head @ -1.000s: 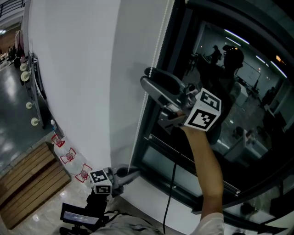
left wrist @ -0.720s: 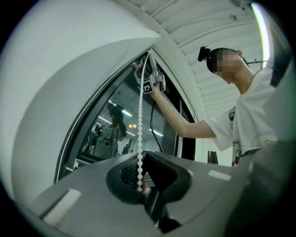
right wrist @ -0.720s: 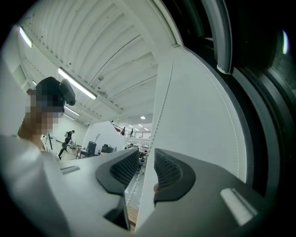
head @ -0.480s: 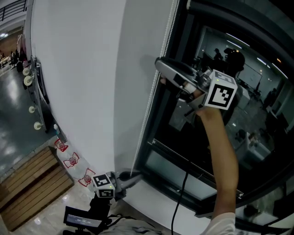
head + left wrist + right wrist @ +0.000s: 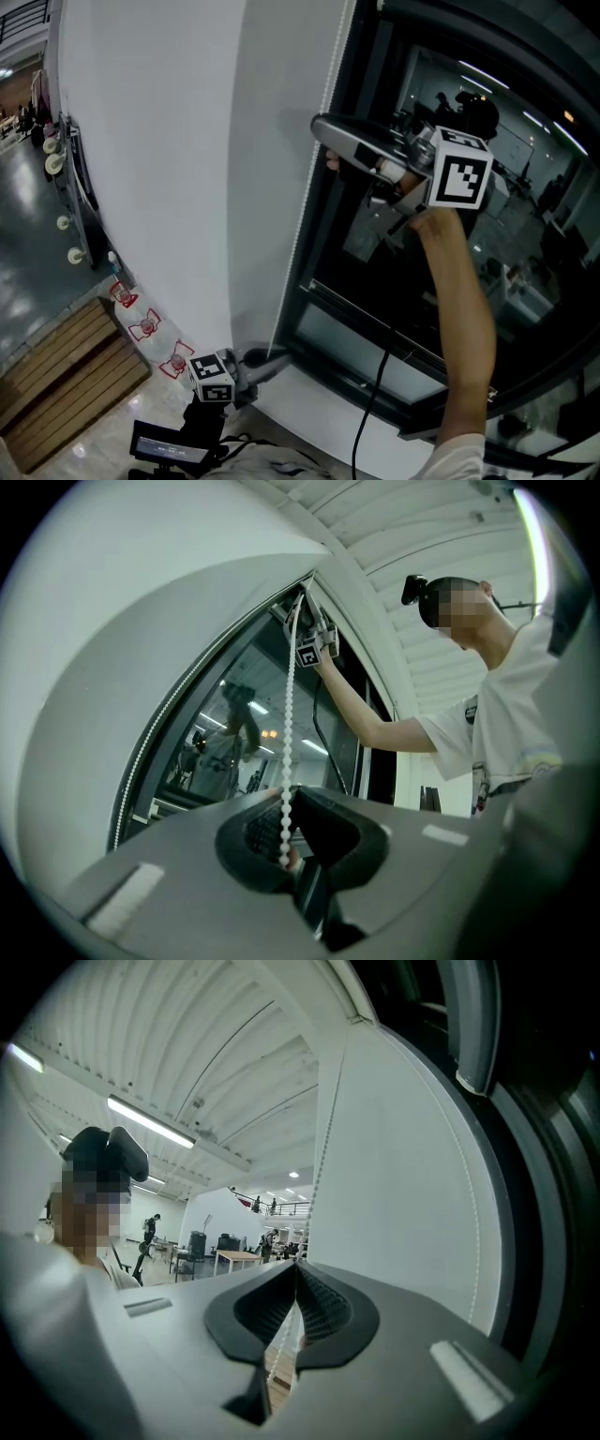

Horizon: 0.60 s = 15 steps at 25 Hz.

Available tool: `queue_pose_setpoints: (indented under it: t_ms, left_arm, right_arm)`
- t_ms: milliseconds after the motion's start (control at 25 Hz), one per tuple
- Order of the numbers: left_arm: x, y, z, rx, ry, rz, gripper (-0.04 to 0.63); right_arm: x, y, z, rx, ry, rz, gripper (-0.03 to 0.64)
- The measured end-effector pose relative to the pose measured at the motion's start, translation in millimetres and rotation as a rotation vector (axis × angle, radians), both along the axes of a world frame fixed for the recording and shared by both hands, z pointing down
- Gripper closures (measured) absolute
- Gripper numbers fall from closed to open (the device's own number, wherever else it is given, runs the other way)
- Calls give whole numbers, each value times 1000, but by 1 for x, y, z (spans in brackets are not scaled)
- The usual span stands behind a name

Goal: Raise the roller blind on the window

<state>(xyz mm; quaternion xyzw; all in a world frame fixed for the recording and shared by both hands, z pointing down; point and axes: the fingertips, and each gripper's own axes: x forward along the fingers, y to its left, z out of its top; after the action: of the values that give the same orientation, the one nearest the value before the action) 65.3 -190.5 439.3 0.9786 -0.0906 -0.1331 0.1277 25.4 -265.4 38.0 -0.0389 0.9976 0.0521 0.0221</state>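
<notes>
You're in a large open hall, part office, part lab, not a home. Overhead runs a ribbed metal ceiling (image 5: 234, 1063) with long strip lights (image 5: 150, 1121). At the far end there's a mezzanine railing (image 5: 281, 1208) with figures along it. Below it stand a table (image 5: 239, 1258) and a person (image 5: 150, 1225) near some equipment. Beside you, a tall dark-framed window (image 5: 534, 169) mirrors more ceiling lights. Underfoot you have a polished grey floor (image 5: 28, 234) and a slatted wooden platform (image 5: 56, 375).
</notes>
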Motion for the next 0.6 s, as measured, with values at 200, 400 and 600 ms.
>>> queue_pose_setpoints:
  t_ms: [200,400,600]
  left_arm:
    - [0,-2,0,-9,1,0,597]
    - [4,-2,-7,-9,2,5,597]
    - [5,2,2,-7,2,7,597]
  right_arm:
    - [4,-8,6,-34,11,19,611]
    - [6,-11,26,-36,69,37,611]
    - [-3,-4,90,-61,129,47,611]
